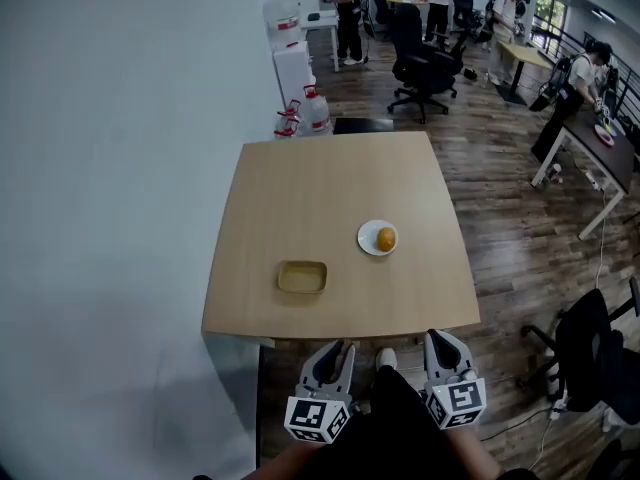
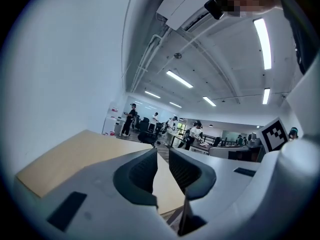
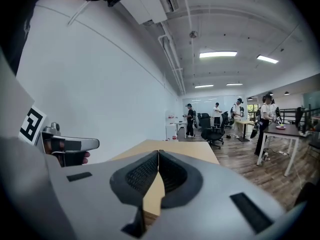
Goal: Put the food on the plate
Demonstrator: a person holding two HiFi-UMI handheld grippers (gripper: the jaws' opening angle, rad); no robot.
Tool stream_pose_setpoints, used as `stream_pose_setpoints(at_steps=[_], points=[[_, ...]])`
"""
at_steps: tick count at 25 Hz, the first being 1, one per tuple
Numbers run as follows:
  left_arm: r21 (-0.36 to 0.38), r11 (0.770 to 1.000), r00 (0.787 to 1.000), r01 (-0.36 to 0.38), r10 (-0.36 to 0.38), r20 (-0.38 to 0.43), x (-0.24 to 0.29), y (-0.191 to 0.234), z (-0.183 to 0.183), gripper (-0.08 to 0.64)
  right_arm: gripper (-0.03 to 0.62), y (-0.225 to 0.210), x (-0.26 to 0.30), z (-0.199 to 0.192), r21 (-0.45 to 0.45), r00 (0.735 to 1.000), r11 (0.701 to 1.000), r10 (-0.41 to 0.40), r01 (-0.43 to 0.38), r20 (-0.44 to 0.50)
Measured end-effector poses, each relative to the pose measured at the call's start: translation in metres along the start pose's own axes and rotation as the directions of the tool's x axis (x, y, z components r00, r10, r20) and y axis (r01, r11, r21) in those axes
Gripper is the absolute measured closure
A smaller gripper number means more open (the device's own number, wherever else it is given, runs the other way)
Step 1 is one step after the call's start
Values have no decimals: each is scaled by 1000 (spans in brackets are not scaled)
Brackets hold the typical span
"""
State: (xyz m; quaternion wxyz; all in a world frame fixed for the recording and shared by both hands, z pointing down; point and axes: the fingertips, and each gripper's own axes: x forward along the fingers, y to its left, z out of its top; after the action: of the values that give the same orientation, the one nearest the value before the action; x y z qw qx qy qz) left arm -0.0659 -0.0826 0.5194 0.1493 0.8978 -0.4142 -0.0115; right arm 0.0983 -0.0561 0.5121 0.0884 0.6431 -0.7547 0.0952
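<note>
**Food [image 1: 386,239] on plate [image 1: 366,236], nothing held**

Round orange food sits on the small white plate, right of centre on the wooden counter [image 1: 320,188], toward my side. An empty shallow yellowish tray [image 1: 302,277] lies to the left of the plate, apart from it and slightly nearer me.

My left hand-held gripper [image 1: 335,349] [image 2: 162,152] is off the counter's near edge, close to my body. Its jaws are released with a narrow slit between the pads and nothing in it.

My right hand-held gripper [image 1: 438,339] [image 3: 158,154] is beside it, also short of the counter. Its jaws are clenched tip to tip, empty.

Both are well apart from plate and tray.

Background: a black office chair [image 1: 424,63] on the wood floor and people [image 1: 349,13] standing at desks beyond the counter's far end.
</note>
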Motion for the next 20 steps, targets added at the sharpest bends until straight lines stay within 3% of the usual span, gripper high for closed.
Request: stream_pose_setpoints(at_steps=[2, 7, 20], points=[[-5, 1000, 1000, -27, 27, 4, -5, 6, 1, 525, 532, 3, -1, 0, 0, 1000, 1000, 0, 0, 4], [1, 997, 996, -71, 71, -61, -7, 18, -1, 540, 532, 17, 4, 2, 2, 1000, 1000, 28, -28, -6], [-22, 999, 998, -39, 38, -43, -6, 7, -3, 540, 532, 27, -3, 5, -63, 999, 997, 35, -35, -10]])
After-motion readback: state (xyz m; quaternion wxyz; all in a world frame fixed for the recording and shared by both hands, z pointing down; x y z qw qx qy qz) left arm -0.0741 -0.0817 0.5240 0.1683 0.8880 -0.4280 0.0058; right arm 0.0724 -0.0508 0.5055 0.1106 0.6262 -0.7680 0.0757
